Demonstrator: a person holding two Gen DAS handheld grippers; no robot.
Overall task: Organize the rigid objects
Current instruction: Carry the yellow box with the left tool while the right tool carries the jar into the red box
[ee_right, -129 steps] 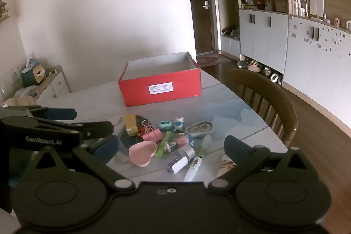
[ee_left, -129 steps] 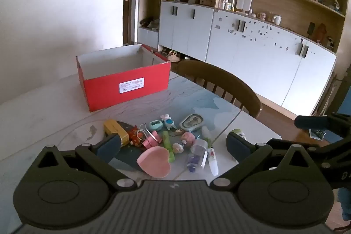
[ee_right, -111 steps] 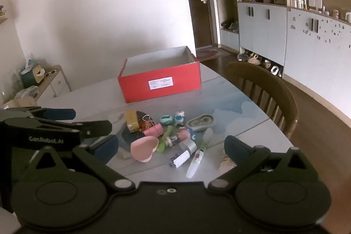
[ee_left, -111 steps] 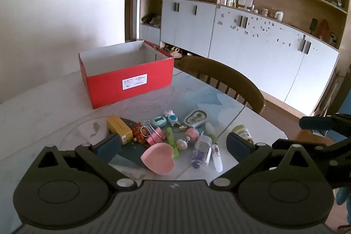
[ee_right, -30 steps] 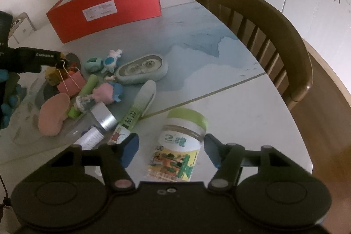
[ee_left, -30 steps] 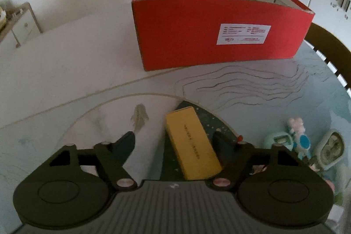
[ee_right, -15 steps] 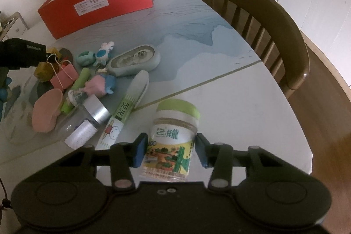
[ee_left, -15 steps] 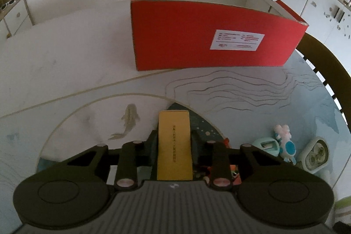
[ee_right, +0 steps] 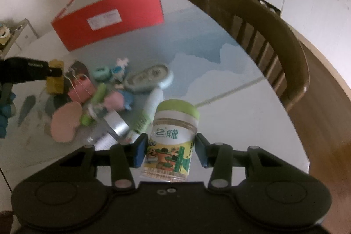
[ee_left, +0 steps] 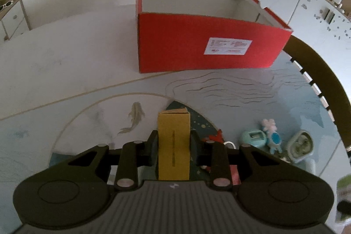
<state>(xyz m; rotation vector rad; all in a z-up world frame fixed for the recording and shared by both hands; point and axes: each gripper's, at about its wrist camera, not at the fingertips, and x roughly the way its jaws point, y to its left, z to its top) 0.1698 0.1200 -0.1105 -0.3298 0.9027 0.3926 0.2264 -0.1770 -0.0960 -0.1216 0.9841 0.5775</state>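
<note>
In the left wrist view my left gripper (ee_left: 173, 144) is shut on a yellow carton (ee_left: 174, 124), held end-on a little above the table. The right wrist view shows the same carton (ee_right: 54, 84) at the far left in the black fingers. My right gripper (ee_right: 171, 151) is shut on a clear jar (ee_right: 175, 122) with a green lid and a picture label, lifted off the tabletop. An open red box (ee_left: 197, 49) with a white label stands farther back on the table; it also shows in the right wrist view (ee_right: 109, 19).
Loose items lie between the grippers: a pink heart (ee_right: 65, 122), a pink binder clip (ee_right: 81, 88), a white tube (ee_right: 149, 111), an oval case (ee_right: 149, 78), a silver-capped bottle (ee_right: 114, 126). A wooden chair (ee_right: 274, 36) stands at the table's right edge. A blue-gloved hand (ee_right: 5, 111) holds the left gripper.
Both grippers came down from a high view to the pile. The left closed on the yellow carton and the right on the jar; both have since lifted slightly.
</note>
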